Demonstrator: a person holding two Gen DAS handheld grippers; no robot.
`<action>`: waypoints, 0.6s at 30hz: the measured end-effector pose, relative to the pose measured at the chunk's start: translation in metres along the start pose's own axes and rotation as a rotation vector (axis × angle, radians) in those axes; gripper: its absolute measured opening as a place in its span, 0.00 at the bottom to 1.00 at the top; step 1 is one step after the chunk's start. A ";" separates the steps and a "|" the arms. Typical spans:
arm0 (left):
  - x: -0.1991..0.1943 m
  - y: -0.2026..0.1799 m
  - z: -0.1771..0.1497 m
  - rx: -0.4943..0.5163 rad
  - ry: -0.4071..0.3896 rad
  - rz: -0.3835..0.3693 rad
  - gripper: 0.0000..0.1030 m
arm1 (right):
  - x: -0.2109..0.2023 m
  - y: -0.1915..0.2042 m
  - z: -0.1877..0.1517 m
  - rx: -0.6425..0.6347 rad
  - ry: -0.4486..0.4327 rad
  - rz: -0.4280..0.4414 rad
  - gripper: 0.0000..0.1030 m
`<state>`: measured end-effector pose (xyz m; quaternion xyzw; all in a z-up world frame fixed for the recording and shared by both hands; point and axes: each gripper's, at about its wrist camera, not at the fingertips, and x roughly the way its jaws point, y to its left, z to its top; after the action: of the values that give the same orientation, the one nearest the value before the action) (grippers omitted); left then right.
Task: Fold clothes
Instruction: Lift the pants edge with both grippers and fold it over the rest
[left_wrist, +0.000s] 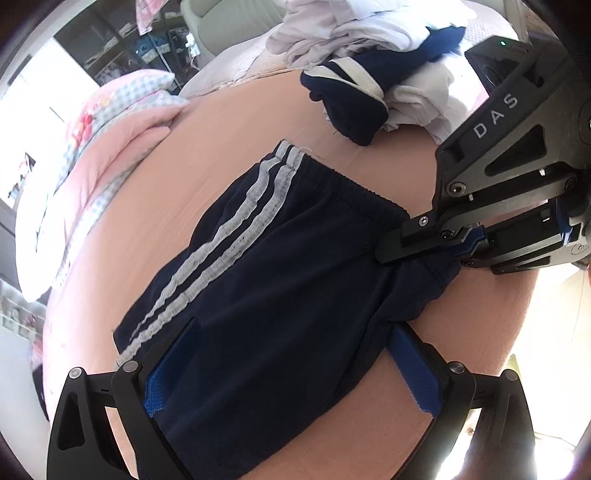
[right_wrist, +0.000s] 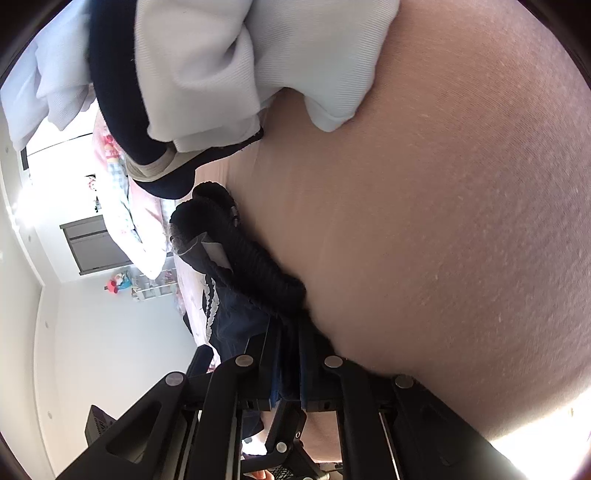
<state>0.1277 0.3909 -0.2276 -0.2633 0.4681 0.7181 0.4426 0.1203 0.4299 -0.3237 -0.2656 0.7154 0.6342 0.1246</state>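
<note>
The navy shorts (left_wrist: 258, 266) lie on the pink bed (left_wrist: 229, 122). The right gripper (left_wrist: 424, 245), marked "DAS", pinches their waistband. The left gripper (left_wrist: 291, 365) is wide apart over the fabric.

Home bedroom — a bed with a pink sheet (left_wrist: 229, 122), a pink-and-blue checked quilt (left_wrist: 110, 122) bunched at its edge, a heap of white and navy clothes (left_wrist: 369, 48), soft toys on a low shelf (right_wrist: 122, 284) by a white wall — domestic setting.
</note>
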 end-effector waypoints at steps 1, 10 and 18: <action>0.001 -0.003 0.002 0.027 0.001 0.010 1.00 | 0.005 0.005 -0.001 0.005 -0.004 -0.004 0.02; 0.000 -0.012 0.016 0.073 0.004 0.026 1.00 | 0.006 0.015 0.000 0.035 -0.001 0.025 0.07; -0.011 -0.061 0.023 0.267 -0.066 0.240 1.00 | 0.004 0.023 -0.002 0.033 0.006 0.087 0.07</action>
<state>0.1880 0.4179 -0.2356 -0.1207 0.5724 0.7055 0.4001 0.1051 0.4282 -0.3054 -0.2339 0.7369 0.6265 0.0991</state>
